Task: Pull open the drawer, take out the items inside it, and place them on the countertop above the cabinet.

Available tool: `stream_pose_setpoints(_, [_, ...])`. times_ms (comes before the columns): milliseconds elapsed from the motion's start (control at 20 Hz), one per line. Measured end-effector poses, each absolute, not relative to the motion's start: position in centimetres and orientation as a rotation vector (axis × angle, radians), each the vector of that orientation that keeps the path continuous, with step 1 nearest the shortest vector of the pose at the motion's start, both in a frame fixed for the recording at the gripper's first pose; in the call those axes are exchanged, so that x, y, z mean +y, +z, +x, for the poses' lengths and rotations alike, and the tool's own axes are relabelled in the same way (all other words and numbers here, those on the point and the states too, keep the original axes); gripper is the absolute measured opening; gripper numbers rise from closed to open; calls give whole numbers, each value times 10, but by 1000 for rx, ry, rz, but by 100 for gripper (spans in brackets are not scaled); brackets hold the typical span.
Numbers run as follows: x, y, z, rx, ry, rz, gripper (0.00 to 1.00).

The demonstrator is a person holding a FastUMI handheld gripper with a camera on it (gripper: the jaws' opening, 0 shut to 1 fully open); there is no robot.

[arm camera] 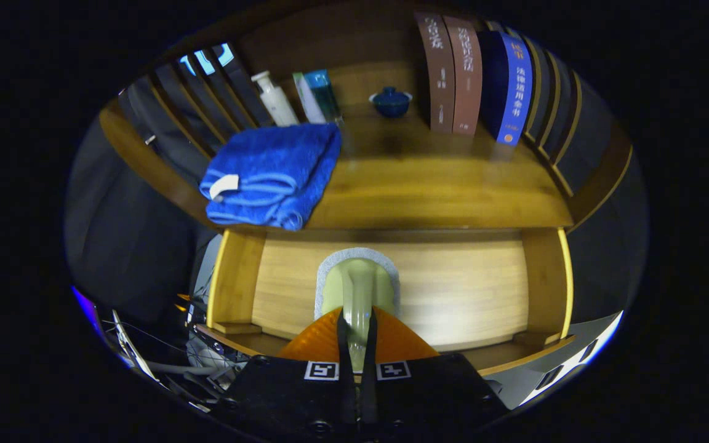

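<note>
scrub brush (359,289): pale green handle, grey pad, lower centre of frame, over the open drawer (453,289), handle's near end hidden | claw (357,335): closed tight on the handle | tabletop (428,184) above: folded blue towel (271,172) upper left; bottles (296,98), blue lidded cup (391,101), books (474,77) at back, tops cut off

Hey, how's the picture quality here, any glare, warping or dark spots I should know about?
Gripper view: fisheye bends the countertop edge and drawer walls into curves; a bright glare patch sits on the drawer floor; the shelf behind the blue towel and books falls into shadow; the gripper, shut on the brush handle, looks slightly soft up close.
</note>
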State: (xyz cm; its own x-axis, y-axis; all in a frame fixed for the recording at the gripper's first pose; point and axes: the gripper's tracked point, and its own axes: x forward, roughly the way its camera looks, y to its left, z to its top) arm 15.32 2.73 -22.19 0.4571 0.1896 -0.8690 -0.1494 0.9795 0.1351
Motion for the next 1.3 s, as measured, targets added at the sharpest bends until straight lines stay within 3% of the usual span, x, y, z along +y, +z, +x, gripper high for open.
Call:
stream_pose_setpoints(500, [12, -224, 290, 1042, 68, 1, 8])
stream_pose_setpoints(1000, [27, -242, 332, 1051, 36, -61, 16])
stream_pose_setpoints(1100, [31, -245, 332, 1047, 49, -68, 25])
stream_pose_setpoints(1300, [34, -232, 325, 1023, 57, -98, 100])
